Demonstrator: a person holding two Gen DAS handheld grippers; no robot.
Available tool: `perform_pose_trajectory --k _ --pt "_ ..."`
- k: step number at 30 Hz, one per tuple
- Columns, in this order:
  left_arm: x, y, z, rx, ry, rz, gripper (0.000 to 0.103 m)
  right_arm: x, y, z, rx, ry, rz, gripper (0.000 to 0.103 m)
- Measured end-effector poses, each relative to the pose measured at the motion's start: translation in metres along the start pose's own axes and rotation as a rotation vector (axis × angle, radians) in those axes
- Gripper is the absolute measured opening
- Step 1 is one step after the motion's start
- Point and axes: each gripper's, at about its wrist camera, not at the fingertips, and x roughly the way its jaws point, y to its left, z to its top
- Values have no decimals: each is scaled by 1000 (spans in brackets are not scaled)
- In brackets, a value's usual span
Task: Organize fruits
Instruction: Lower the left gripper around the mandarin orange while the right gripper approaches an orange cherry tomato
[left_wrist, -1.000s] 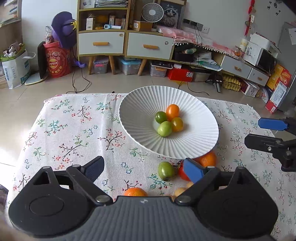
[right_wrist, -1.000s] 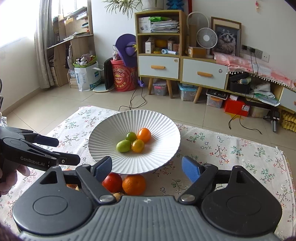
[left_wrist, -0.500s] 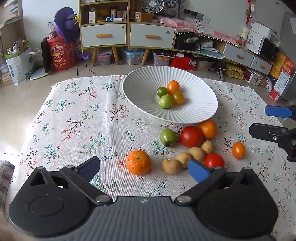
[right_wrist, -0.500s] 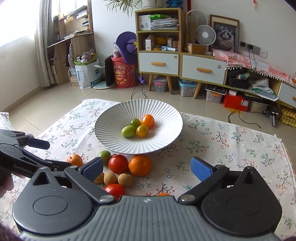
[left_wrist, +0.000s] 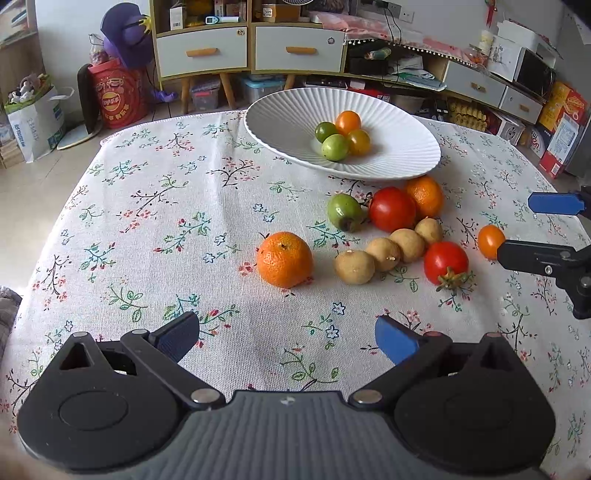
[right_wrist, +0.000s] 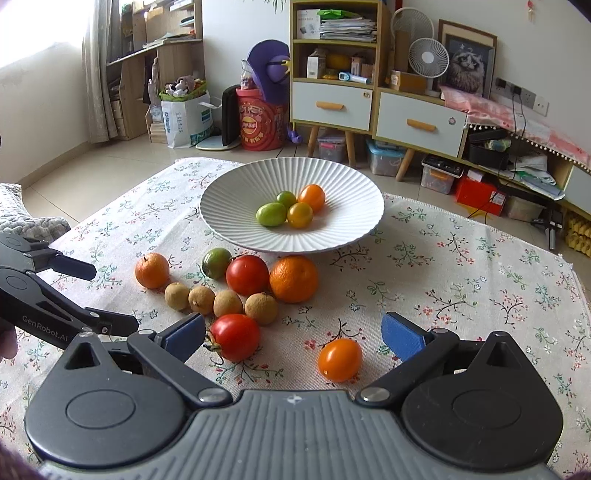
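Both tools (left_wrist: 287, 334) (right_wrist: 293, 334) gape wide, empty, above loose fruit (left_wrist: 284, 259).

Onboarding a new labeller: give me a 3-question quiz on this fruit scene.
1. How many fruits lie in the white dish?
2. True or false: the right gripper is shut on the small orange tomato.
3. Which touches the big red tomato: A) the large orange B) the tangerine?

Key: 1) four. 2) false: its jaws are open, the tomato lies loose on the tablecloth. 3) A.
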Motion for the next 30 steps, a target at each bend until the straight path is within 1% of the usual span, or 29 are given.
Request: perform_pose_trajectory --k 6,12,16,20,24,30 --pt "4 1 -8 22 -30 10 94 3 0 -14 -21 31 -4 102" --pt "9 -1 -13 39 -70 31 94 10 -7 -24 2 68 -20 102" --pt "10 -1 -16 42 -114 27 94 16 -13 -28 33 92 -31 102" --pt "13 1 -18 36 -160 23 94 26 -18 -34 29 118 -56 102" --pt "15 3 -18 29 -183 30 95 28 -25 -34 70 101 -51 102" --pt "18 7 -13 11 -193 52 95 29 -28 -34 85 72 -66 101"
